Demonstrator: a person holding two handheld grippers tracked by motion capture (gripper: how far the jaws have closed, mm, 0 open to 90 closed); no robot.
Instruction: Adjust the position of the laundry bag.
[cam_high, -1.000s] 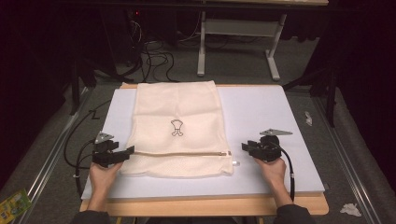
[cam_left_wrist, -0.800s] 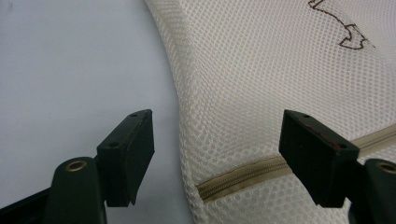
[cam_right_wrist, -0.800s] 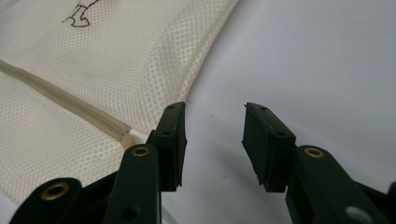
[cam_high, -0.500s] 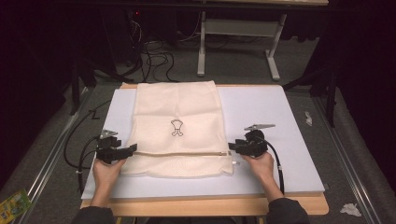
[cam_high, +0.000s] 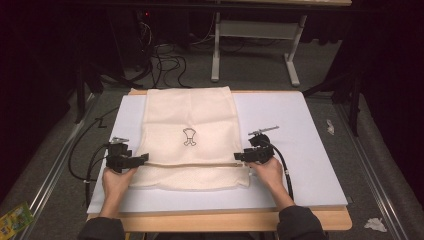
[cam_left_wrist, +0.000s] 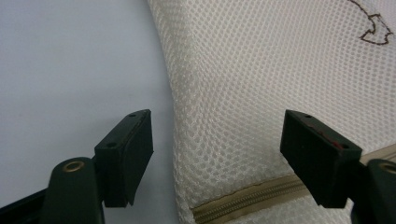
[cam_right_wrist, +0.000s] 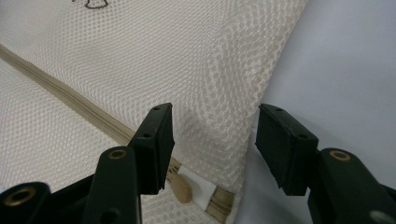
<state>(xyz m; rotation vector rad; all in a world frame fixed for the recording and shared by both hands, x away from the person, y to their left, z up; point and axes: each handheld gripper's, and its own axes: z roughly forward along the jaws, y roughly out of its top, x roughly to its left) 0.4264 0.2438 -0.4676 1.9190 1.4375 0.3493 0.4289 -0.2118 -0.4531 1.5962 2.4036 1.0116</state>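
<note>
a cream mesh laundry bag with a small dark embroidered figure (cam_high: 189, 137) lies flat on the pale blue-white mat (cam_high: 310, 145) that covers the wooden table (cam_high: 220, 220), running from the mat's far edge down toward its near edge, a little left of the middle. a tan zipper (cam_high: 192, 164) crosses the bag from side to side not far above its near end. the left gripper (cam_high: 141, 159), held in the person's left hand (cam_high: 118, 181), sits at the bag's left edge level with the zipper; in the left gripper view its jaws stand wide apart, one over the bare mat and the other over the mesh, with the bag's left edge and the zipper's end (cam_left_wrist: 243, 198) between them, and nothing is clamped. the right gripper (cam_high: 239, 157), held in the right hand (cam_high: 268, 171), sits at the bag's right edge at the other end of the zipper; in the right gripper view its jaws are also spread wide, straddling the bag's right border, one over the mesh beside the zipper and one over the mat. a tan zipper pull (cam_right_wrist: 180, 185) and a small white tag (cam_right_wrist: 200, 192) lie just below the jaw on the mesh side. black cables (cam_high: 284, 165) trail from both grippers toward the table's near edge. beyond the table, the legs of a white metal frame (cam_high: 216, 47) and loose dark cords (cam_high: 167, 60) rest on the grey floor.
</note>
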